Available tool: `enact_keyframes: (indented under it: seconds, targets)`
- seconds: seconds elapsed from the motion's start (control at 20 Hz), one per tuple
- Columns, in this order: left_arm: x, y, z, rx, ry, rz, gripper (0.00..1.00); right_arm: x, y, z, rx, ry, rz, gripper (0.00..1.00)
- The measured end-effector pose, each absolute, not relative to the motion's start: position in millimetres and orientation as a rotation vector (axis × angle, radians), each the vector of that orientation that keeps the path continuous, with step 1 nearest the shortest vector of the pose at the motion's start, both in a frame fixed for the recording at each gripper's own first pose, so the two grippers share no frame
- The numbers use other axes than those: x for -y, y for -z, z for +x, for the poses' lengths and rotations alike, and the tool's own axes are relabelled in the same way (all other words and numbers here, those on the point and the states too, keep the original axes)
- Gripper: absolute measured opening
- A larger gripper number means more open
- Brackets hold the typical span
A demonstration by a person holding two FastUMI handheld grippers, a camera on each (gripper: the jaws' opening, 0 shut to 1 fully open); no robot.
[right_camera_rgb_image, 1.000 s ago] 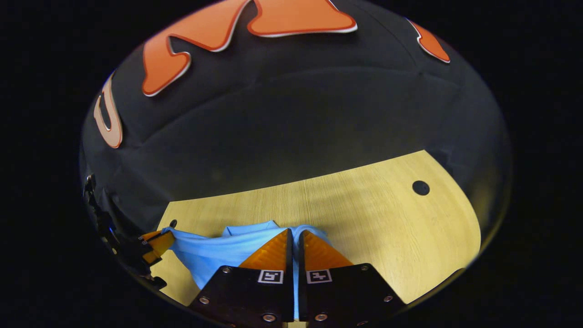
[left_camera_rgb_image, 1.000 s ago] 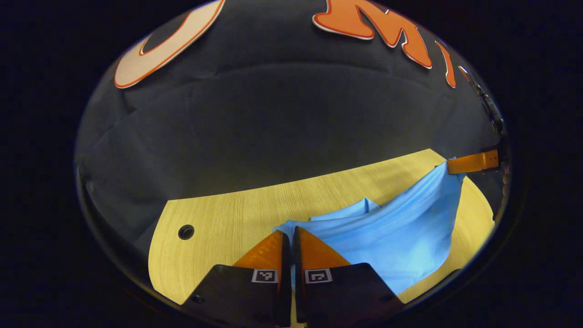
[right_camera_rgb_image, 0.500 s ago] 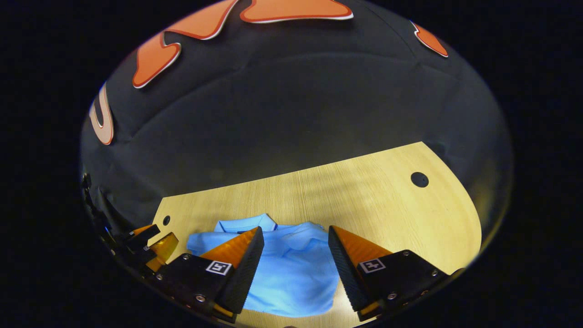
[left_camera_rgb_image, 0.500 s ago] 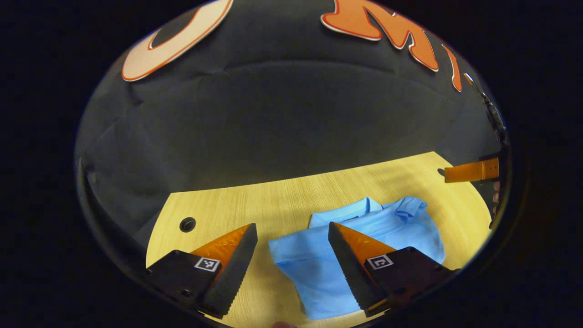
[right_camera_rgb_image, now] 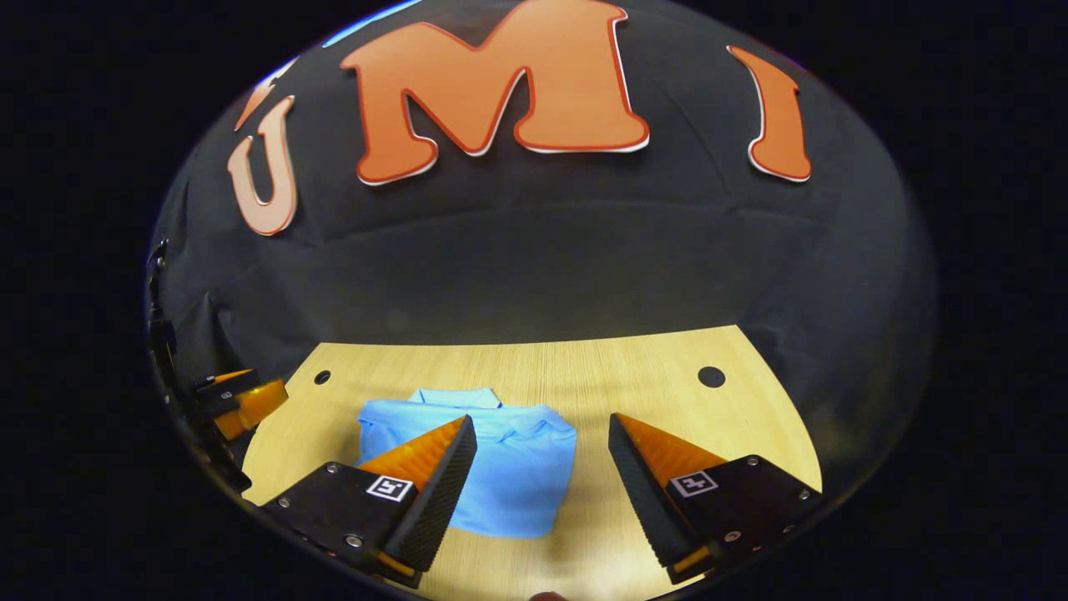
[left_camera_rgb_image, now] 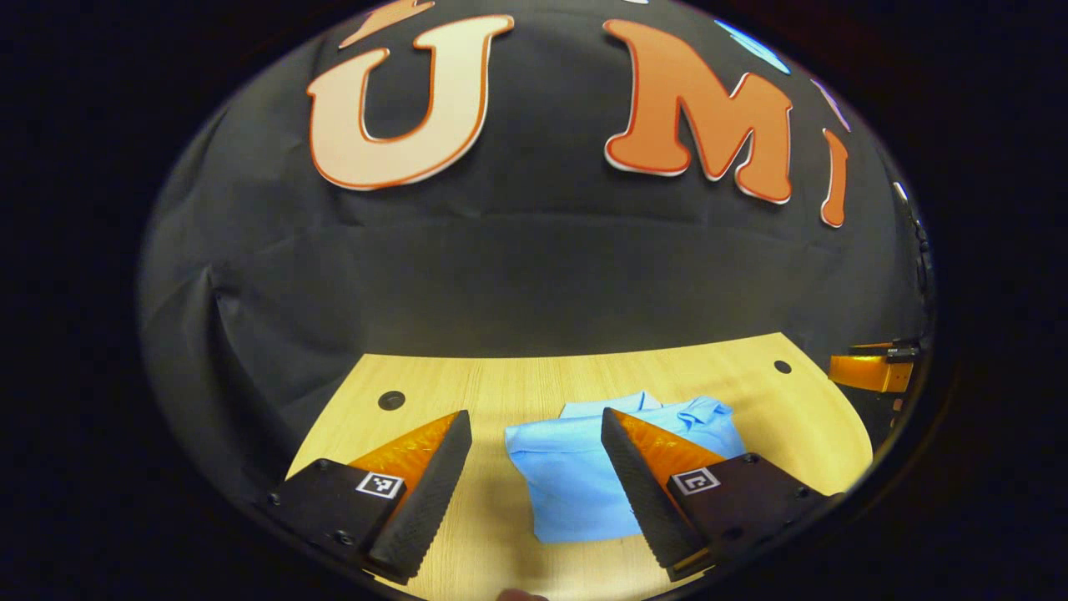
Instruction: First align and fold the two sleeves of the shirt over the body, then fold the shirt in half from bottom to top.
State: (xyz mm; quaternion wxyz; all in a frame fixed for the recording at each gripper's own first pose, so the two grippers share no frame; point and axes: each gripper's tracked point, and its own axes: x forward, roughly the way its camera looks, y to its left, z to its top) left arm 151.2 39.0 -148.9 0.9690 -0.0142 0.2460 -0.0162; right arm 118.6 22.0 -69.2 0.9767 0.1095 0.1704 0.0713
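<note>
A light blue shirt (left_camera_rgb_image: 576, 480) lies folded into a compact rectangle on the wooden table (left_camera_rgb_image: 517, 392), its collar at the far edge. In the left gripper view my left gripper (left_camera_rgb_image: 534, 472) hangs open above the table's near side, with the shirt between and beyond its fingers, untouched. In the right gripper view the same shirt (right_camera_rgb_image: 517, 467) sits left of centre, and my right gripper (right_camera_rgb_image: 542, 472) is open above it, holding nothing. The other gripper shows far off at the edge of each view (left_camera_rgb_image: 872, 370) (right_camera_rgb_image: 238, 401).
The table has small round cable holes near its far corners (left_camera_rgb_image: 391, 400) (right_camera_rgb_image: 711, 376). The black cloth wall stands right behind the table's far edge. Bare wood lies to the left of the shirt in the left gripper view and to its right in the right gripper view.
A second ago both grippers were shut on the shirt's lifted hem. They opened, the cloth dropped flat, and both have since pulled back and up from the shirt.
</note>
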Motion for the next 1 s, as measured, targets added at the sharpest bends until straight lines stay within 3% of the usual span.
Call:
enact_keyframes:
  seconds: [0.7,1.0]
  targets:
    - [-14,10,-19,-0.162,-0.087,-0.014,1.0,7,11,-29,-0.007,-0.203,0.068,0.96]
    - [2,-19,-64,-0.041,-0.11,0.052,1.0,-1,10,-66,0.034,-0.232,-0.022,0.96]
